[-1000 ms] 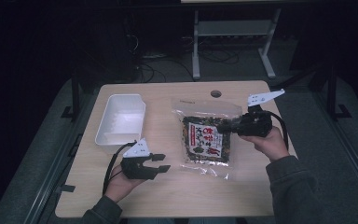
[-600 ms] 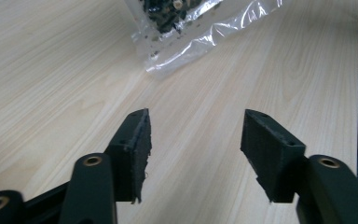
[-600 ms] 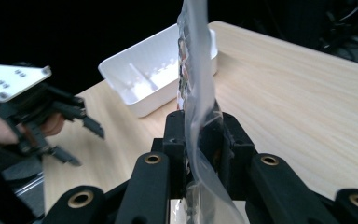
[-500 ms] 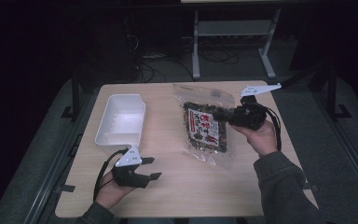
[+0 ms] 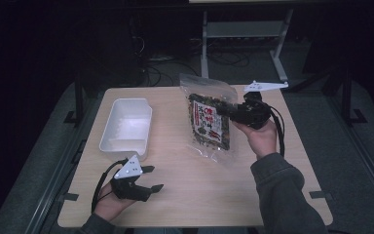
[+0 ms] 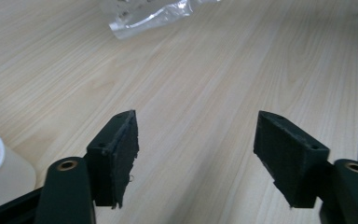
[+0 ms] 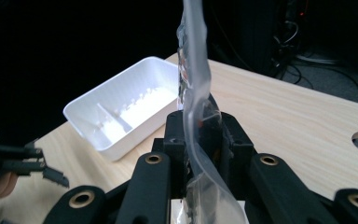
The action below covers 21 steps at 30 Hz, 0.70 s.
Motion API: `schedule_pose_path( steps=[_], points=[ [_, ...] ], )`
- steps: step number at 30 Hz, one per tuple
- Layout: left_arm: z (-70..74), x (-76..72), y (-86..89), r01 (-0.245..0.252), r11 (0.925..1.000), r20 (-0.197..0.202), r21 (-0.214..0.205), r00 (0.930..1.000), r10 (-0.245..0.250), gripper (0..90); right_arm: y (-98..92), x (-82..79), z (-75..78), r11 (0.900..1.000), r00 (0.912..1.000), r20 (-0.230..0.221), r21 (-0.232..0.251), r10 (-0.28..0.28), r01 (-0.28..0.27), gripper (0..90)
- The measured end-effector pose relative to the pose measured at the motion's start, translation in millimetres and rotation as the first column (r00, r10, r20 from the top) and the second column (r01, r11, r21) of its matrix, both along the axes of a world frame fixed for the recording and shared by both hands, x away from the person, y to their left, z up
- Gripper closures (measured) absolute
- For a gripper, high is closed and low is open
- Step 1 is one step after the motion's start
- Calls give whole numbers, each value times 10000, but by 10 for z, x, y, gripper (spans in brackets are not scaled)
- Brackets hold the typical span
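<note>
Right gripper (image 5: 234, 111) clamped on snack bag (image 5: 208, 121) edge, lifting it off counter (image 5: 185, 195), probably toward white tray (image 5: 125, 127); left gripper (image 5: 150, 179) apart, idle.

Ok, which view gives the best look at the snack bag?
The high view: the snack bag faces the camera, printed label visible, held by the right claw. The right gripper view shows it edge-on between shut jaws; the left gripper view catches a clear corner.

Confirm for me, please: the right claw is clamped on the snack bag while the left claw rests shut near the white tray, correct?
Not quite: the left claw is open, its jaws set wide apart in the left gripper view. The right claw does clamp the snack bag, and the white tray is nearby.
</note>
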<state>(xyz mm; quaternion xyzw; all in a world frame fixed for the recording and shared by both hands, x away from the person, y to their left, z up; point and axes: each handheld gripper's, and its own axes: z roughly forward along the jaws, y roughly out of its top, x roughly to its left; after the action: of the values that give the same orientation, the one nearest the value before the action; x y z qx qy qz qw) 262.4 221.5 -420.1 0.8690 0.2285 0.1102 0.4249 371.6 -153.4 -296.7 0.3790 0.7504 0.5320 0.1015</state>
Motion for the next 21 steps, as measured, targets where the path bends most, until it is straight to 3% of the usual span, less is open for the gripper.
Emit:
schedule_pose_path(
  steps=[21],
  points=[
    [-51,-4,170,-464,9986,44,273,9989,463,200,310,104,178,9952,9956,569,682,-744,705,757]
  ],
)
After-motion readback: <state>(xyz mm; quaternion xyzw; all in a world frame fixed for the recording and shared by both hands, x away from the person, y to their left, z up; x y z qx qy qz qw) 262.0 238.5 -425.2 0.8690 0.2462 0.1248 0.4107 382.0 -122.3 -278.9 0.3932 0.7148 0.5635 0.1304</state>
